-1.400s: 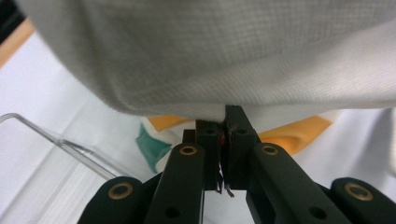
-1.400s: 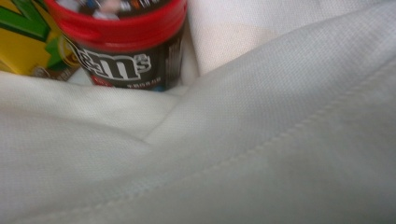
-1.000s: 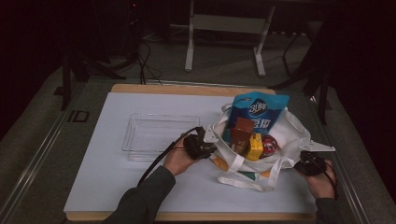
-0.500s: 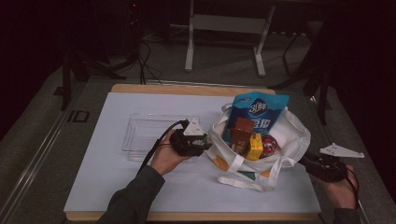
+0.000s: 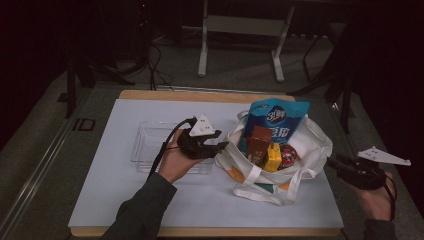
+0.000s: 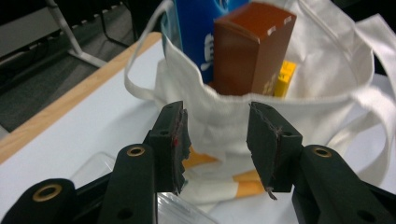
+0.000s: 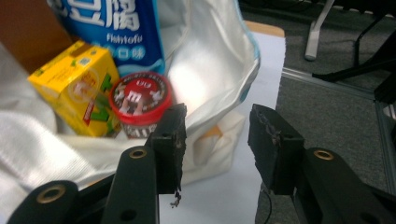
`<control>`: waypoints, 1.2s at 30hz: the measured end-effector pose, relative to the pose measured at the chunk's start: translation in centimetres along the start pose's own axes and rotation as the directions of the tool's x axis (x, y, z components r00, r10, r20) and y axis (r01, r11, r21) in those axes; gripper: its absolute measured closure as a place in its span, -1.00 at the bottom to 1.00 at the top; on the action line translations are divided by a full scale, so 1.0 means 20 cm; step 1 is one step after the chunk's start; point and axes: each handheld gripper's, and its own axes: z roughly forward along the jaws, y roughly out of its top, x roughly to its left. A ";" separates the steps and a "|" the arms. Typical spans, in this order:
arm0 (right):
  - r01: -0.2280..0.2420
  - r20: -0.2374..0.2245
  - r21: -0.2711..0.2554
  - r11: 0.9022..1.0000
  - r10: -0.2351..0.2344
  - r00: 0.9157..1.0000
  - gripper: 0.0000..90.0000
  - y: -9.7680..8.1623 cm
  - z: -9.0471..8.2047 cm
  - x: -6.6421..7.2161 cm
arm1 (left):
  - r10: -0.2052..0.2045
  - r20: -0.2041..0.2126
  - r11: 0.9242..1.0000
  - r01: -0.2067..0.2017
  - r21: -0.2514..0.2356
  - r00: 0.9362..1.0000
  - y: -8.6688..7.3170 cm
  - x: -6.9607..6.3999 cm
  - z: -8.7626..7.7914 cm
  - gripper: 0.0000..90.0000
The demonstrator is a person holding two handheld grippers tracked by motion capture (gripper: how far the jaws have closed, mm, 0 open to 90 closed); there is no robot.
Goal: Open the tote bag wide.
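Observation:
A white tote bag (image 5: 310,142) stands open on the table, holding a blue snack pouch (image 5: 275,120), a brown box (image 5: 259,142), a yellow box (image 5: 272,157) and a red-lidded jar (image 5: 288,156). My left gripper (image 5: 220,146) hovers just off the bag's left side. Its jaws have just been opening, and in the left gripper view the left gripper (image 6: 217,123) has a free gap facing the tote bag (image 6: 327,70) and the brown box (image 6: 247,46). My right gripper (image 5: 332,162) is off the bag's right side. The right gripper (image 7: 217,126) has also just been opening and grips nothing, near the jar (image 7: 140,100).
A clear plastic tray (image 5: 150,142) lies on the white mat (image 5: 110,175) left of the bag, partly under my left hand. The bag's handles (image 5: 260,192) trail toward the front edge. Stand legs and cables sit on the floor beyond the table.
Both grippers have risen from the bag's sides and drawn slightly away from it. Their jaws stand wider apart than before. The bag stays where it was.

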 end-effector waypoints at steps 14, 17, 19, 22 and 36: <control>-0.078 -0.025 -0.020 0.997 0.077 0.997 0.25 0.04 0.09 -0.03 | -0.050 -0.019 0.997 0.051 0.056 0.999 0.07 0.01 0.17 0.47; -0.085 -0.027 -0.012 0.996 0.084 0.996 0.29 0.04 0.11 -0.03 | -0.046 -0.024 0.996 0.048 0.074 0.999 0.05 0.01 0.19 0.56; -0.085 -0.026 -0.004 0.996 0.085 0.996 0.30 0.04 0.12 -0.03 | -0.048 -0.022 0.995 0.050 0.087 0.999 0.04 0.01 0.20 0.58; -0.104 -0.031 -0.014 0.994 0.104 0.994 0.23 0.04 0.13 -0.03 | -0.057 -0.023 0.994 0.059 0.087 0.998 0.03 0.02 0.21 0.59; -0.102 0.002 0.024 0.994 0.102 0.995 0.57 0.04 0.21 0.00 | -0.049 -0.029 0.991 0.052 0.123 0.998 -0.02 0.01 0.25 0.62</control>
